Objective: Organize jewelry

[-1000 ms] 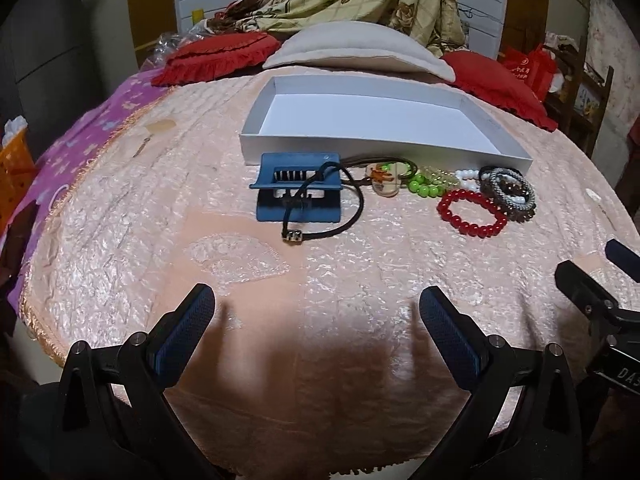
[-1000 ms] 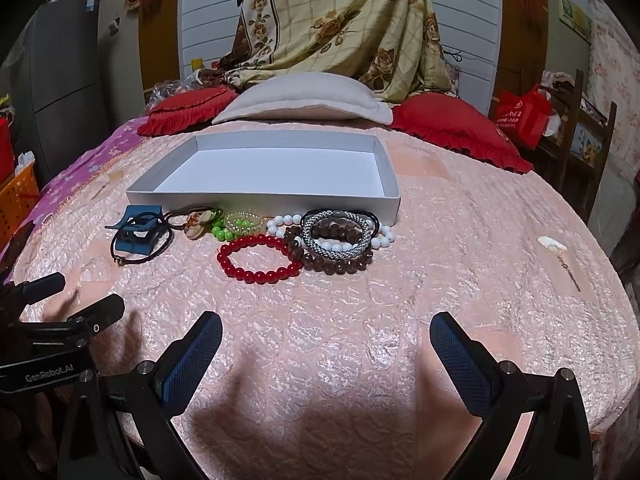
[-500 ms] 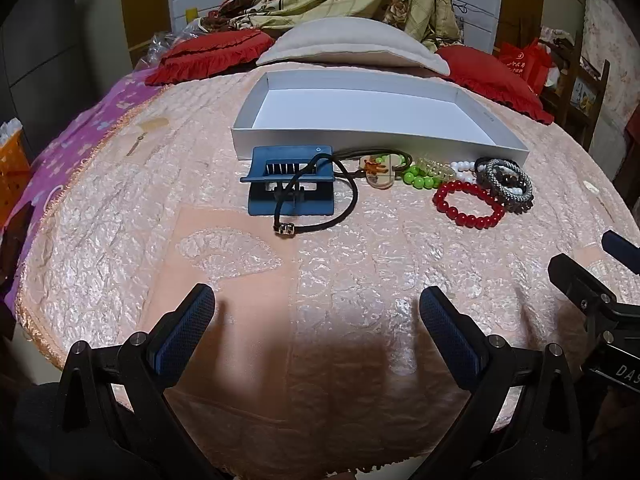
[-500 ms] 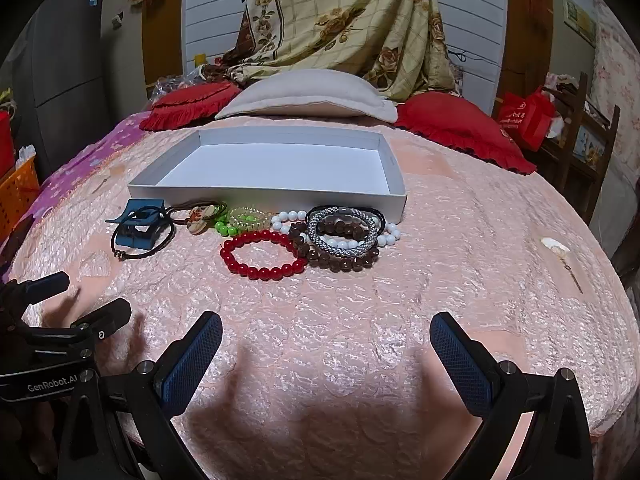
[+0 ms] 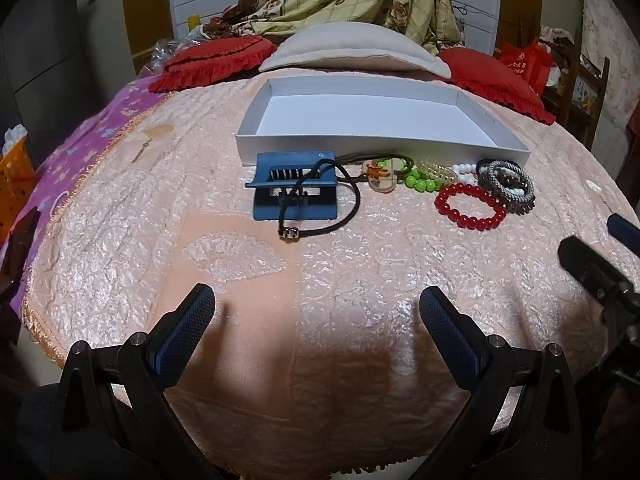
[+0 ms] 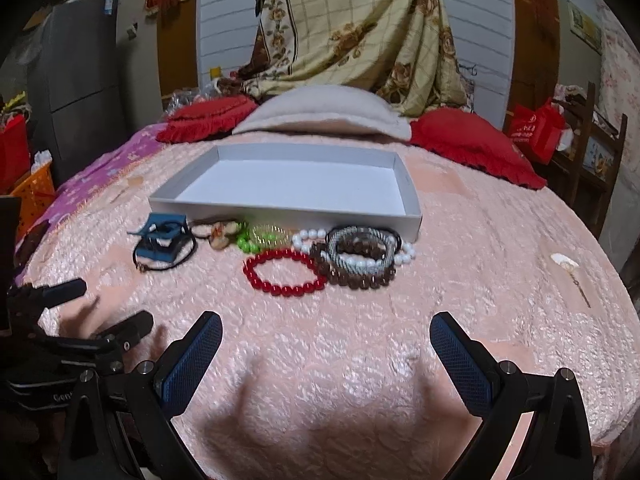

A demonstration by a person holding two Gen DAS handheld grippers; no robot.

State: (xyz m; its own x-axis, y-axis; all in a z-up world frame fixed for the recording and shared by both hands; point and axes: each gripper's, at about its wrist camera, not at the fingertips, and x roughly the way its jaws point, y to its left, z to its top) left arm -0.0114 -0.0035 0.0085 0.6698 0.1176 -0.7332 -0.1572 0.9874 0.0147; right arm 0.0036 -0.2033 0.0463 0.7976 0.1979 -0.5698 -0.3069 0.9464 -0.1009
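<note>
You have not picked up anything yet. Your left gripper (image 5: 316, 308) and right gripper (image 6: 326, 334) hang low in the frame, jaws wide apart, holding nothing. Mid-frame, left to right: one blue stand (image 5: 295, 188) with a black cord (image 5: 320, 216), one pendant (image 5: 380, 174), then about six bracelets (image 6: 320, 254), all in front of one empty box (image 5: 360, 142). Next, reach for one piece and close gently.

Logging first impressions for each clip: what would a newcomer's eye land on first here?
Probably the white tray, open and with nothing in it, on the pink bedspread, and the row of jewelry along its near wall. The red bead bracelet stands out most, beside a stack of brown, grey and white bracelets; at the left end a black cord loops over a blue stand. The left gripper and right gripper are open and hold nothing.
</note>
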